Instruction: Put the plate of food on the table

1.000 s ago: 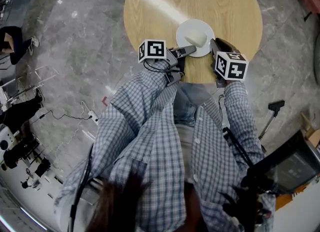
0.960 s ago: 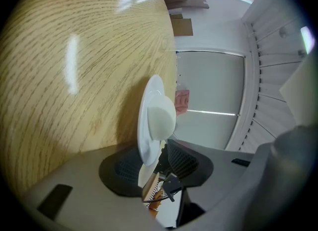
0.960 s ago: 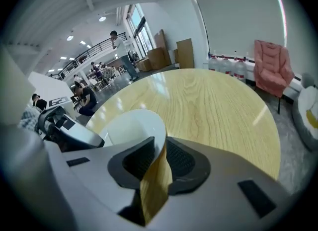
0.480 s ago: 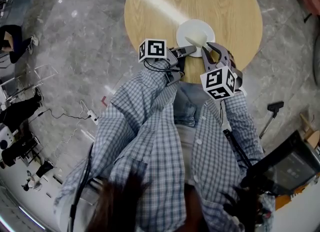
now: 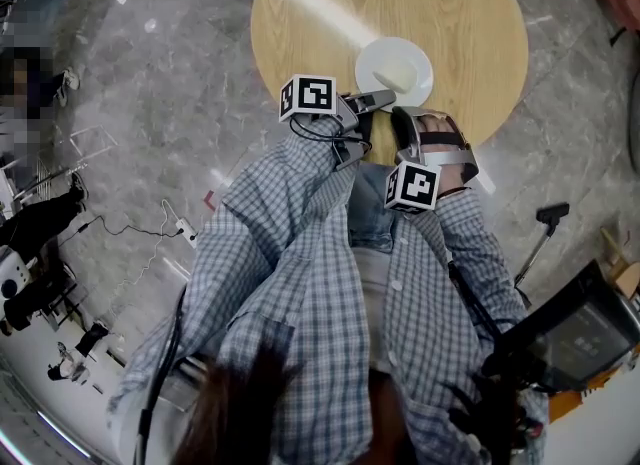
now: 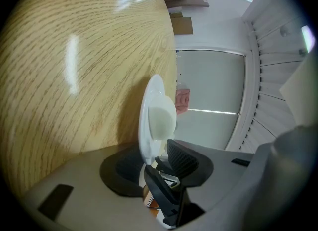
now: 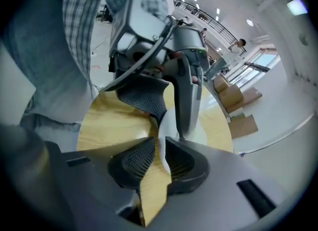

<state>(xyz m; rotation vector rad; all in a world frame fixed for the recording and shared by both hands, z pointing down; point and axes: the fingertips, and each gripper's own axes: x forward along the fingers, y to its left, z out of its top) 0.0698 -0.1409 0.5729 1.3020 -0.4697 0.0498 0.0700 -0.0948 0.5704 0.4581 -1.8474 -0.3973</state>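
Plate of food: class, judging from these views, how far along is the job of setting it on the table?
Done: the plate with its pale food appears to lie flat on the round wooden table. In hand: the left hand-held gripper is clamped on its near rim; the right hand-held gripper is off it, jaws slightly apart. Left: release the left one and withdraw.

counter (image 5: 300, 13): pale wood, fine straight grain, soft sheen | plate (image 5: 383, 53): white, smooth, glossy | floor (image 5: 150, 103): grey veined stone, polished, reflective | left claw (image 6: 151, 163) pads (image 6: 183, 159): black, ribbed, matt | left claw shell: grey matt plastic | sleeves (image 5: 290, 203): checked woven cloth, soft
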